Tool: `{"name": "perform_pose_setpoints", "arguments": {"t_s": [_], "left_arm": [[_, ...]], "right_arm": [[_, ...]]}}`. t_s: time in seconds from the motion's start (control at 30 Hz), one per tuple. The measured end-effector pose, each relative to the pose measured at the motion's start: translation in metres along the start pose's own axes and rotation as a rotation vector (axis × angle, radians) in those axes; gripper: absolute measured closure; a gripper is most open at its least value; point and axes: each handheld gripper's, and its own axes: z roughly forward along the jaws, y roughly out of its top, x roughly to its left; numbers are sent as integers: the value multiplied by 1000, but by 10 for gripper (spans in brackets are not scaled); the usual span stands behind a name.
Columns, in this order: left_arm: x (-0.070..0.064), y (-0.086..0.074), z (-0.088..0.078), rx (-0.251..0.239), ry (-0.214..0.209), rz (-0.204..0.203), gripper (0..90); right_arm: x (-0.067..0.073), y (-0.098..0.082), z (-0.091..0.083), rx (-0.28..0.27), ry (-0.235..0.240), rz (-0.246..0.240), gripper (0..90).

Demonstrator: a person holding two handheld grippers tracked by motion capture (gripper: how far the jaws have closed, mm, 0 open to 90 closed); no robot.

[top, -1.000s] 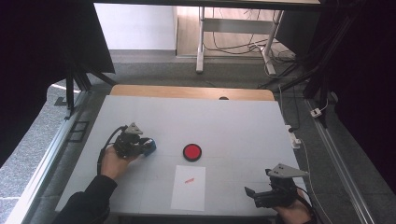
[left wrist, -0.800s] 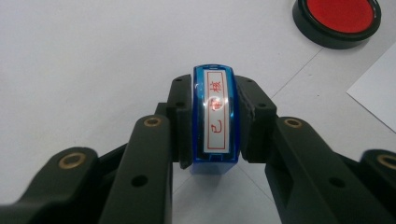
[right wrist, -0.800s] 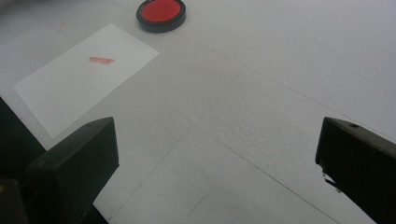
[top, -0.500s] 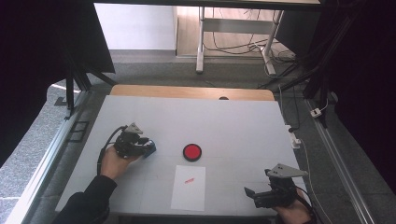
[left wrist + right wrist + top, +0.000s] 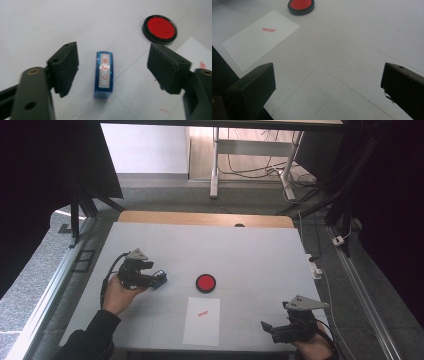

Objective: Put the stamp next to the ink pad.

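Note:
A small blue stamp lies on the white table between the jaws of my left gripper; its jaws have just been opening and both pads now stand clear of it. From above, the left gripper sits at the table's left with the stamp at its tip. A round red ink pad in a black case lies mid-table, also up right in the left gripper view as the ink pad. A white sheet bears a red stamp mark. My right gripper rests open near the front right corner.
A wooden strip runs along the table's far edge. Black frame posts stand at both sides, and cables lie on the floor beyond. In the right gripper view the sheet and ink pad lie ahead on the table.
The left gripper's jaws look wider apart around the blue stamp. The right gripper has not moved.

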Motion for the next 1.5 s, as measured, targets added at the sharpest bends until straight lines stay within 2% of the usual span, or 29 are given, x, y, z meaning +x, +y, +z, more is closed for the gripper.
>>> {"name": "perform_pose_setpoints", "arguments": {"t_s": [0.17,0.23,0.37,0.57,0.87,1.5], "left_arm": [[-10,2,-8,-22,-31,-5,157],[-14,1,-11,-26,-29,-1,125],[-22,-1,-21,-56,-41,-3,93],[-29,-8,-36,-97,-67,-29,58],[-37,-26,-56,-100,-66,-36,28],[-46,-72,-91,-131,-26,-91,0]], "right_arm": [[0,1,1,7,3,-3,0],[0,1,1,7,1,-5,0],[0,1,1,7,3,1,0],[-1,1,1,3,-2,12,0],[-1,1,1,7,-2,11,0],[-1,1,0,-4,-10,17,0]]}}
